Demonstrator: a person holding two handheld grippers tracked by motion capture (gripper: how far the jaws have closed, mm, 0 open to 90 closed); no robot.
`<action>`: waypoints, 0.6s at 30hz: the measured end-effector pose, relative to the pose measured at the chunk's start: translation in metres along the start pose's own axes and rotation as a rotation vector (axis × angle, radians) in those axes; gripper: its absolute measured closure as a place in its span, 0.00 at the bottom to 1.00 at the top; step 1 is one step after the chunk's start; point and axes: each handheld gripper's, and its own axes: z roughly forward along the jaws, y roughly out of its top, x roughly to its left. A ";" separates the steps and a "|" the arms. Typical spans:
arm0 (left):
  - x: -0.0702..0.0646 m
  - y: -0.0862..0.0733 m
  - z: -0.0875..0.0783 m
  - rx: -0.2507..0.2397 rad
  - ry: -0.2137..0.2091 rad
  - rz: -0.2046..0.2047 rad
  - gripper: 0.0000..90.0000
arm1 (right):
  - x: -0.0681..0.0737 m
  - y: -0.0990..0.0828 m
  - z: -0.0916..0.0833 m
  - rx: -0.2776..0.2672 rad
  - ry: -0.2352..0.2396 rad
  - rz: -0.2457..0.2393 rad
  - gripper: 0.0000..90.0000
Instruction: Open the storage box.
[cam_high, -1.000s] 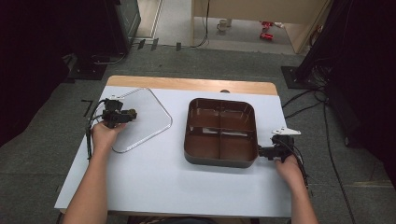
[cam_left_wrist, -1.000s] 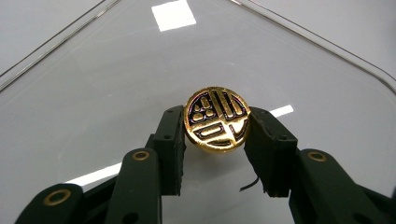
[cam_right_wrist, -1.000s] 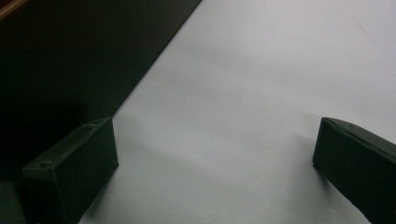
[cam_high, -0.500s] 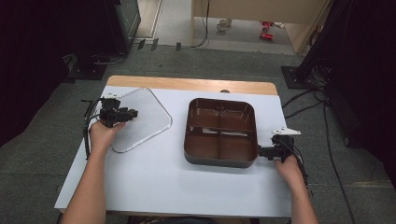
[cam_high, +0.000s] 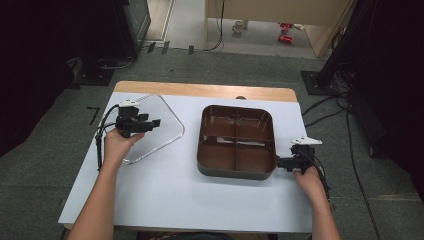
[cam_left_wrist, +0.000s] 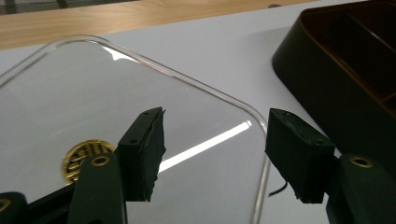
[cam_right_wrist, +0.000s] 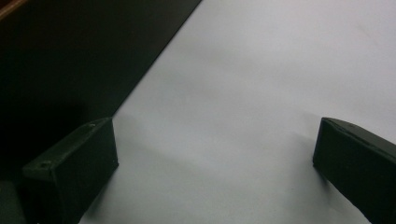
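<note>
A: Entry. Clear lid (cam_high: 150, 127) lies flat on the white table (cam_high: 165, 200), at its left half, well apart from the brown divided tray (cam_high: 236, 142) near the middle. In the left gripper view the lid's rounded corner (cam_left_wrist: 252, 116) sits just beyond the jaws, with a gold sticker (cam_left_wrist: 86, 156) showing through the plastic.

B: Left gripper (cam_high: 150, 122)?

A: Above the lid, jaws parted and just been opening, nothing between them; lid rests on its own. Right gripper (cam_high: 281, 162) is spread too, beside the tray's near right corner. Its own view has bare table between the pads (cam_right_wrist: 74, 168) and the dark tray wall at the left. I cannot tell whether it touches the tray.

B: Risks from here?

A: My judgement: the lid is thin, slick and flat, so a regrasp at the rim could skid it across the table or flex it out of the pads. If carried over, a tilted lid could catch the tray's rim and nudge the tray, since nothing clamps it.
</note>
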 end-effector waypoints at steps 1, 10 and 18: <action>0.000 0.000 0.000 0.000 0.000 0.000 0.41 | 0.000 0.000 0.000 0.000 0.000 0.000 0.00; -0.019 0.000 0.011 -0.002 -0.050 0.031 0.40 | 0.000 0.000 0.000 0.000 0.000 0.000 0.00; -0.035 -0.004 0.022 0.014 -0.060 0.043 0.36 | 0.000 0.000 0.000 0.000 0.000 0.000 0.00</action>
